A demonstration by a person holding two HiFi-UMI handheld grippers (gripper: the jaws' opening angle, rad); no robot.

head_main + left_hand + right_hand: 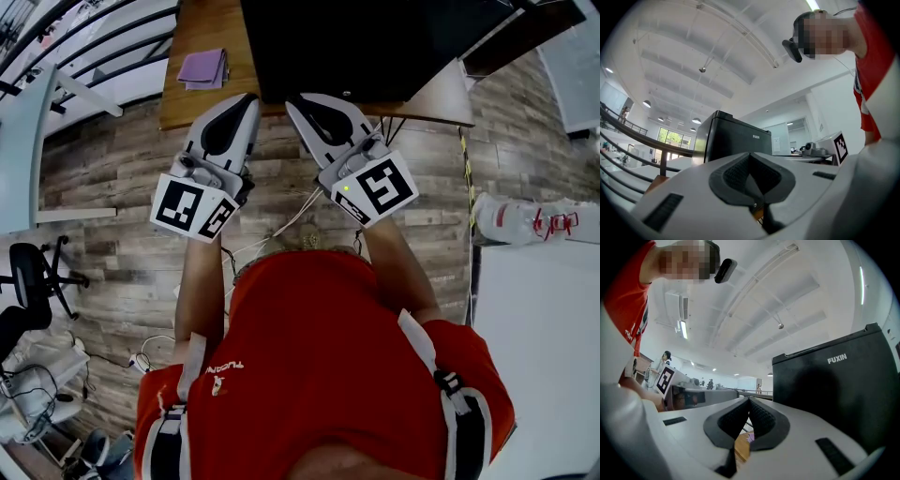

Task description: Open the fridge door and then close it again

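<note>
A small black fridge (375, 42) stands on a wooden table (202, 94), its door closed; it shows as a dark box (733, 138) in the left gripper view and fills the right side (839, 394) of the right gripper view. My left gripper (248, 101) and my right gripper (292, 101) are held side by side just before the table's near edge, tips pointing at the fridge. Both are shut with nothing between the jaws. In their own views the left gripper (750, 157) and the right gripper (749, 401) show pads pressed together.
A purple cloth (203, 67) lies on the table left of the fridge. A white surface (534, 309) with a white bottle (511, 220) is at the right. An office chair (33, 277) and cables sit on the wood floor at the left.
</note>
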